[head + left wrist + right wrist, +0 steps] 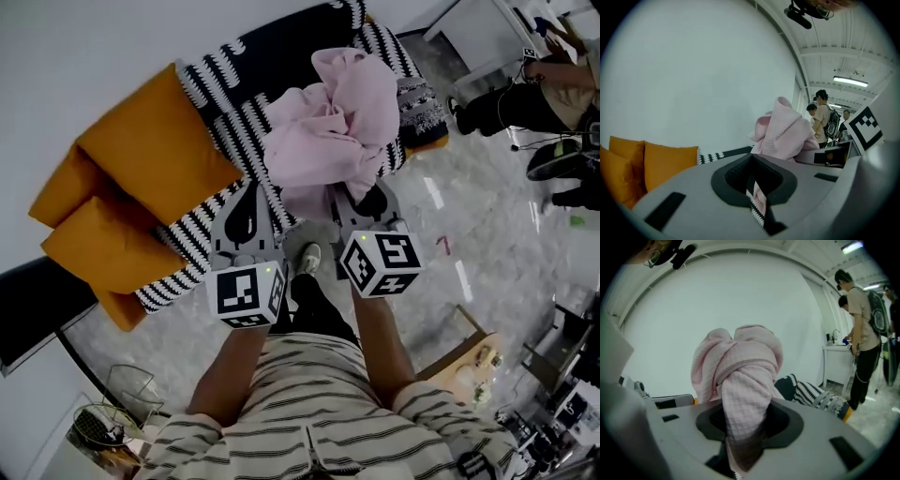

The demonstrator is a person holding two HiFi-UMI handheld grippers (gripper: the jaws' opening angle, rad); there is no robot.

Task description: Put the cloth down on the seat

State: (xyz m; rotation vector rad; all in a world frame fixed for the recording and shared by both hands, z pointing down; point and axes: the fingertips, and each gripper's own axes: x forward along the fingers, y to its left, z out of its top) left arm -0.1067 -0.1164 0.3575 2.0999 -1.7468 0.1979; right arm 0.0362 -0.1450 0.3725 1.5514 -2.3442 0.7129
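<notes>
A pink waffle-weave cloth point(333, 127) hangs bunched above the seat of a sofa draped in a black-and-white patterned throw point(244, 103). Both grippers hold it from below. My left gripper point(255, 208) is shut on a thin edge of the cloth point(759, 200), which shows between its jaws. My right gripper point(361, 202) is shut on a thick fold of the cloth point(743, 394) that fills its jaws and rises in a knot-like bundle. The cloth is held up in the air, off the seat.
Two orange cushions point(141, 178) lie on the sofa's left part. A tiled floor point(469, 206) spreads to the right, with people point(862, 324) standing near a white counter. A wooden stool point(464, 361) stands near my right side. A white wall backs the sofa.
</notes>
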